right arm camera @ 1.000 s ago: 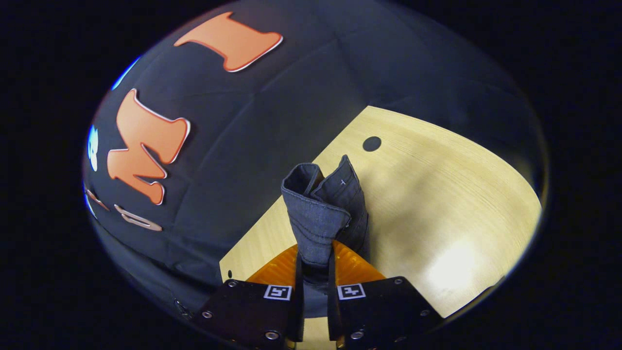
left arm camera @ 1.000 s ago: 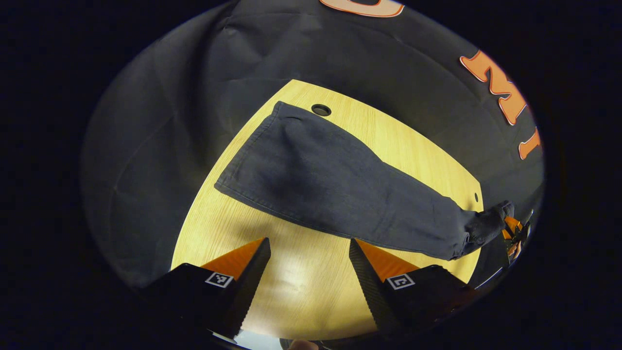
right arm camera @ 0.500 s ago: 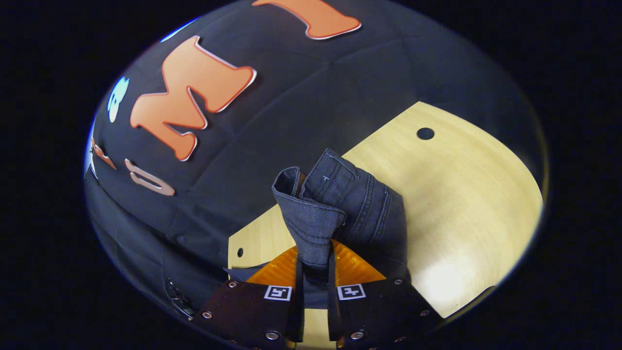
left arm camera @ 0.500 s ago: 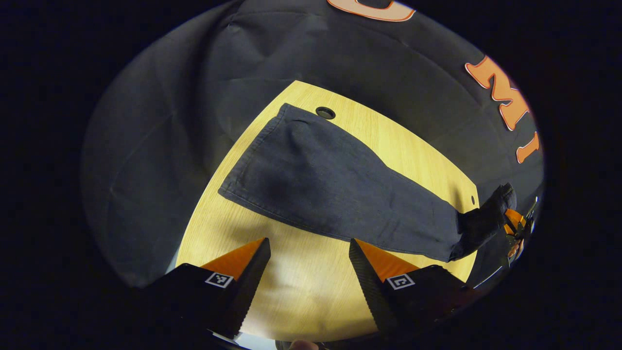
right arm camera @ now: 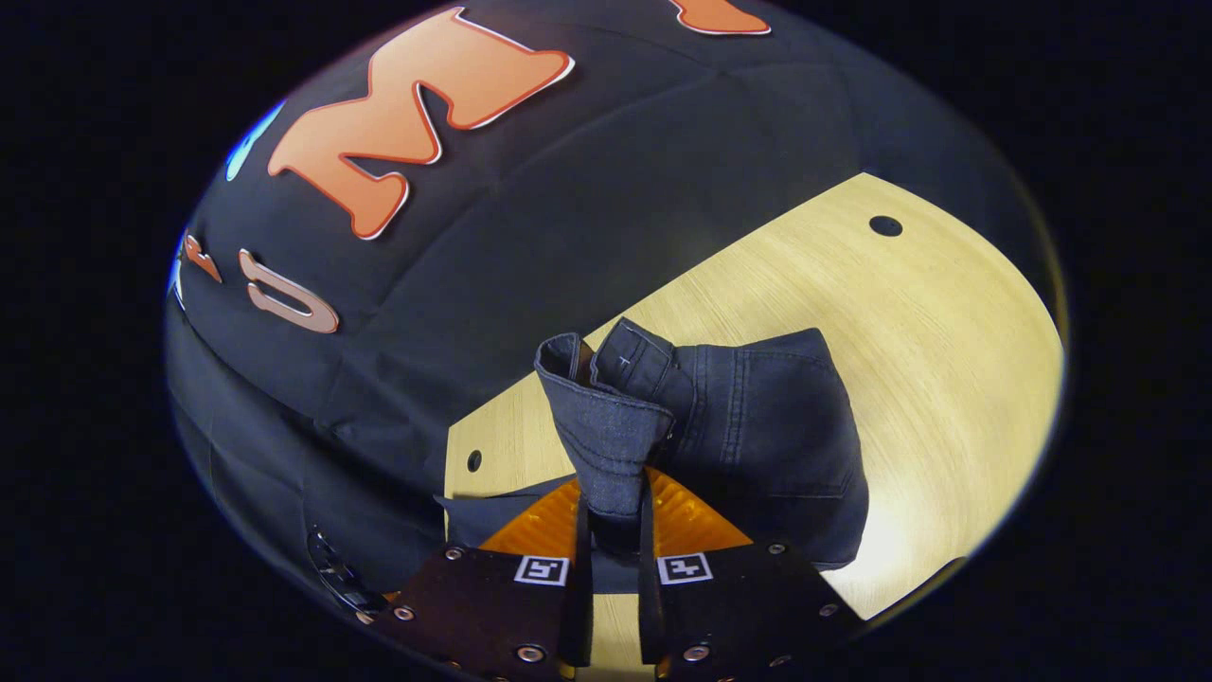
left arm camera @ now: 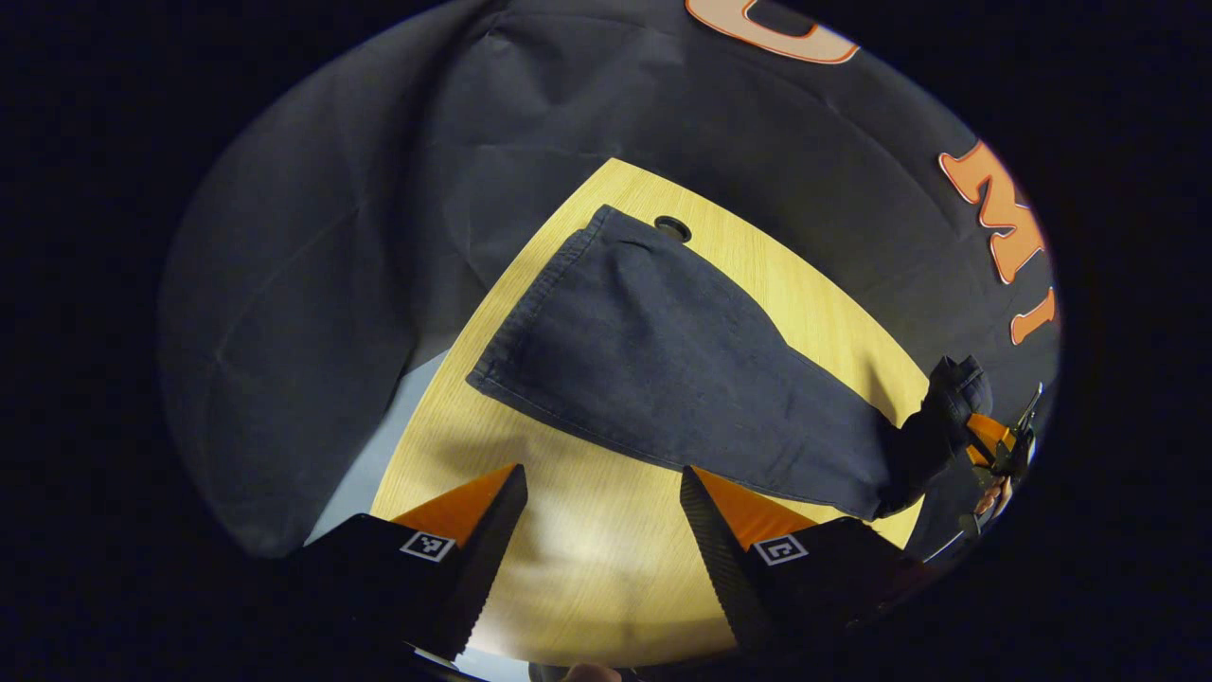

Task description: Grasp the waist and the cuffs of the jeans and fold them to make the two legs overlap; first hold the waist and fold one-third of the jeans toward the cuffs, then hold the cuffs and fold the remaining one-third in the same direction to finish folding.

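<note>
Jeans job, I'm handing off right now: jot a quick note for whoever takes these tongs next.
Right tongs: shut on the bunched waist end of the jeans, lifted off the table.
Left tongs: open, holding nothing, hovering over bare table near the jeans' long edge.
Jeans: legs already overlapped, cuffs lying flat at the far end near the table's hole.
Left to do: carry the waist a third of the way toward the cuffs and lay it down, then fold the cuff third the same way.
</note>
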`<move>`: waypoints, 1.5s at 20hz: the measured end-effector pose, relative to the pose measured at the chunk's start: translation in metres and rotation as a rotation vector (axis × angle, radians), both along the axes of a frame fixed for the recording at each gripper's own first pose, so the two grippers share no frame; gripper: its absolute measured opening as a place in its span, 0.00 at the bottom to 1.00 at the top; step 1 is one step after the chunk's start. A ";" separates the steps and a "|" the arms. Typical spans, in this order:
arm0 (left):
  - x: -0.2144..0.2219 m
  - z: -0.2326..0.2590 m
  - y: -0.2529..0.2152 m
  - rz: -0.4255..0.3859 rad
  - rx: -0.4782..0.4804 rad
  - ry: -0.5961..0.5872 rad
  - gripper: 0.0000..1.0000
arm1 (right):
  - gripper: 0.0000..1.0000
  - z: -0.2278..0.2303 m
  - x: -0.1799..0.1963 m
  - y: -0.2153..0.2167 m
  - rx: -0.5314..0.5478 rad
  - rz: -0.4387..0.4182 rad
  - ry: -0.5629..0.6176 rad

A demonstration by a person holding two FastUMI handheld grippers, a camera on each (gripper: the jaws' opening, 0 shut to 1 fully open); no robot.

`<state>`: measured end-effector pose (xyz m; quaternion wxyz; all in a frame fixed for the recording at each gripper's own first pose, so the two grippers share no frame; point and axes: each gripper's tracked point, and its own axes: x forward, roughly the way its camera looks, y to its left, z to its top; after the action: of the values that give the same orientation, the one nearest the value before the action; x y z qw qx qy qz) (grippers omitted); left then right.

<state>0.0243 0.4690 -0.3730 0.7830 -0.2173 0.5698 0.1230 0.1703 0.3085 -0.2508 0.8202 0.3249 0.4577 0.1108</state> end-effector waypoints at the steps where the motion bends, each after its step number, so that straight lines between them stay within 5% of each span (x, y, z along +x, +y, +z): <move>1: 0.000 0.000 -0.001 -0.001 -0.006 0.007 0.99 | 0.20 -0.002 -0.004 0.009 -0.003 0.011 0.008; 9: 0.010 0.003 0.000 0.109 -0.117 0.056 0.98 | 0.20 -0.043 -0.018 0.054 -0.080 0.033 0.099; 12: 0.014 -0.009 0.000 0.224 -0.181 0.105 0.98 | 0.35 -0.060 -0.031 0.071 -0.086 0.035 0.149; 14: 0.010 -0.009 0.003 0.256 -0.165 0.159 0.98 | 0.40 -0.052 -0.034 0.094 0.014 0.052 0.163; 16: 0.012 -0.014 0.007 0.296 -0.144 0.212 0.98 | 0.70 -0.050 -0.034 0.105 0.034 0.044 0.165; 30: 0.012 -0.047 0.026 0.348 0.063 0.376 0.98 | 0.87 -0.025 -0.035 0.040 -0.011 0.035 0.067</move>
<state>0.0363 0.4952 -0.4204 0.6365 -0.2607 0.6553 0.3121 0.1353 0.3482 -0.2759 0.8041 0.3158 0.4912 0.1117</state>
